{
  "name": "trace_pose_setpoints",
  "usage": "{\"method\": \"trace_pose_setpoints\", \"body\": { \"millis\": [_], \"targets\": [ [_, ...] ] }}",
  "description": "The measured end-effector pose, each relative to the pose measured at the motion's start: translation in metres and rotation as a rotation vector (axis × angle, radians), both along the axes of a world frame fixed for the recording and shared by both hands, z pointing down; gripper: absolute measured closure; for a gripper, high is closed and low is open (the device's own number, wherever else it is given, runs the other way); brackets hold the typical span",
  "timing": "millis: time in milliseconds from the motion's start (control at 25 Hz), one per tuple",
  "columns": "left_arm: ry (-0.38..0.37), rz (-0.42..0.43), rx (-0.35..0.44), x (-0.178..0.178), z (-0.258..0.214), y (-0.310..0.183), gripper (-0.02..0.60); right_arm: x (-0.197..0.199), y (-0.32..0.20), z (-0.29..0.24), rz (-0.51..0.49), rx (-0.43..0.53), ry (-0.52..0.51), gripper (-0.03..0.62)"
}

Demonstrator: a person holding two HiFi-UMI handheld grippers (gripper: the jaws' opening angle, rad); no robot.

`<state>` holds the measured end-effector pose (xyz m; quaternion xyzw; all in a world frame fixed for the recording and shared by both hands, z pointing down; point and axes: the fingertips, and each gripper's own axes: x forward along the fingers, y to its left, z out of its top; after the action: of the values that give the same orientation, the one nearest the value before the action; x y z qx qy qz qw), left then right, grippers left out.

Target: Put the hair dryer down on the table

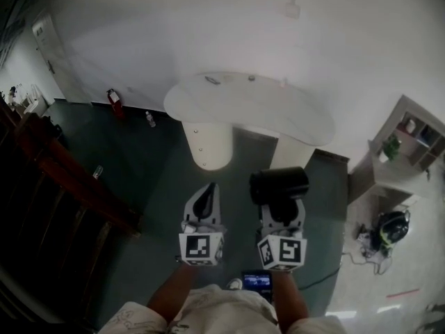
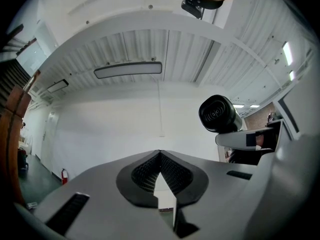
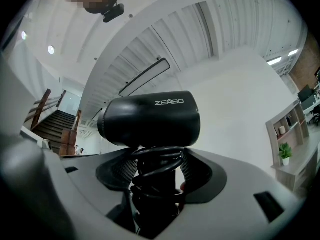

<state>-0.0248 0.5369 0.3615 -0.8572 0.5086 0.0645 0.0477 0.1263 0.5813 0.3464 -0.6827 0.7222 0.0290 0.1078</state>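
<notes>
One dryer (image 3: 150, 119) was seen, its handle hidden under coiled cord (image 3: 156, 176) and clamped in the right gripper (image 1: 281, 206). The left gripper (image 2: 160, 155) was closed on nothing. One table (image 1: 278, 113) was seen.

White wall (image 1: 208, 33), dark green floor (image 1: 153, 165). A white round-topped table (image 1: 229, 103) stands near the wall; a wooden stair rail (image 1: 62, 172) runs at left, a pale shelf unit (image 1: 410, 141) with 1 potted plant (image 1: 391, 147) at right.
</notes>
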Motion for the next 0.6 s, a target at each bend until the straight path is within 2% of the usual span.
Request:
{"method": "trace_pose_setpoints", "body": {
  "millis": [280, 600],
  "targets": [
    [0.022, 0.011, -0.010, 0.010, 0.008, -0.031, 0.586, 0.007, -0.031, 0.004, 0.003, -0.006, 0.026, 0.321],
    [0.052, 0.014, -0.015, 0.002, 0.006, -0.101, 0.586, -0.001, -0.099, 0.005, 0.009, -0.027, 0.035, 0.321]
  ]
}}
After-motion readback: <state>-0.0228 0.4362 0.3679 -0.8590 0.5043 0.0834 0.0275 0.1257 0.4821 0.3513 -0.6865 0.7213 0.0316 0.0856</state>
